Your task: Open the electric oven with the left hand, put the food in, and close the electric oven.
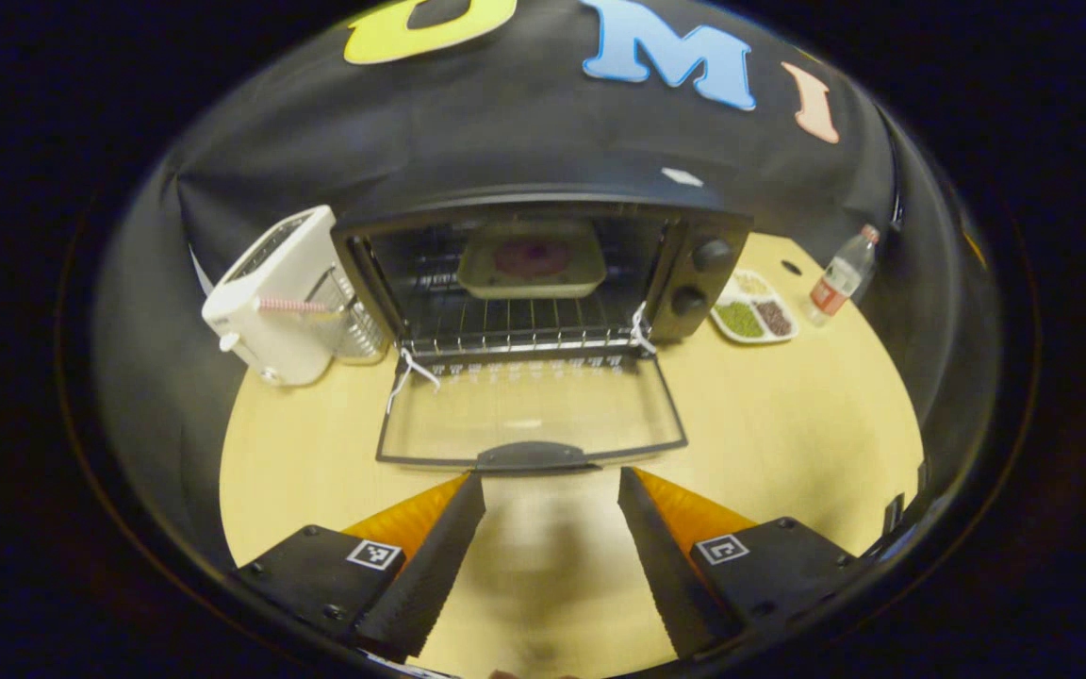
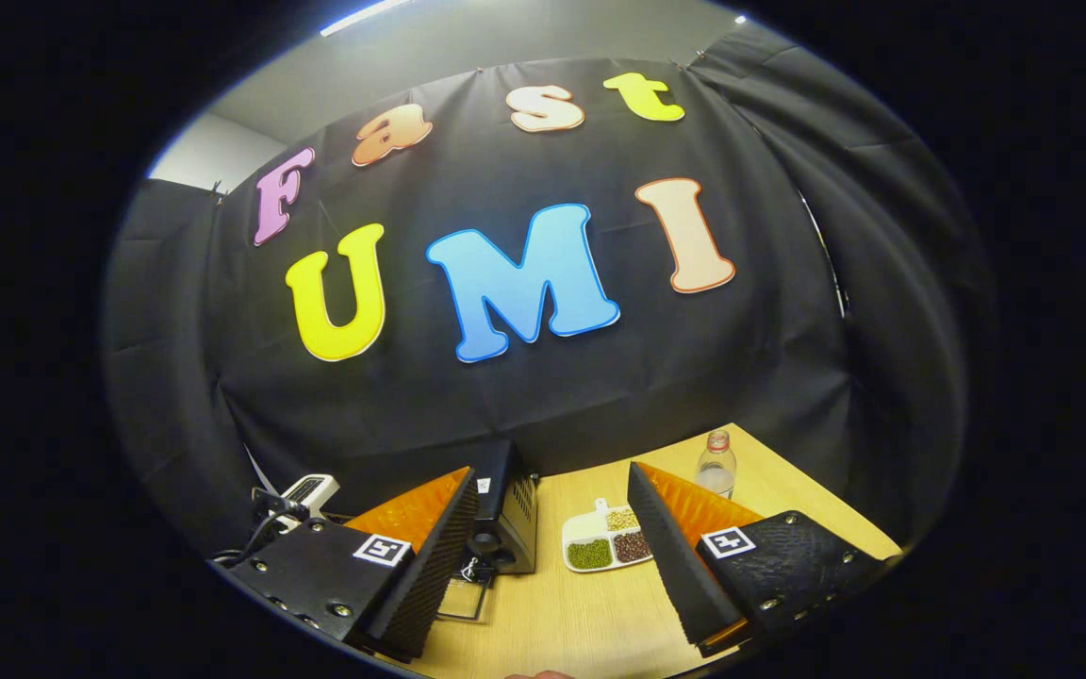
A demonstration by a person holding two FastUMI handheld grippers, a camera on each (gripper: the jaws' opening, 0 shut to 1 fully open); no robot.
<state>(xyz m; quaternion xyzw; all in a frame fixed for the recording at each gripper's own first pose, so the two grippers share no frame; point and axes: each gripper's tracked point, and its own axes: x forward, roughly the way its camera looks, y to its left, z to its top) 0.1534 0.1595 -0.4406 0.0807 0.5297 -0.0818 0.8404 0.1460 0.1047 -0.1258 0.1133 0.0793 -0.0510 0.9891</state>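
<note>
The electric oven (image 1: 543, 273) stood at the centre of the left gripper view, its glass door (image 1: 532, 415) folded flat onto the table (image 1: 788, 415) and the food tray (image 1: 532, 259) already resting on the rack. The left hand-held gripper (image 1: 551, 486) hovered released just before the door handle (image 1: 534, 456), seemingly placed to lift it. The right hand-held gripper (image 2: 551, 486) was spread and empty, held aside.

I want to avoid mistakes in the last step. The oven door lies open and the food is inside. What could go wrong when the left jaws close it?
1. The left gripper is open just before the door handle; the jaws may slip off that low handle when lifting.
2. White strings hang at the door hinges and might get pinched.
3. The tray sits deep on the rack, so the door should clear it.
</note>
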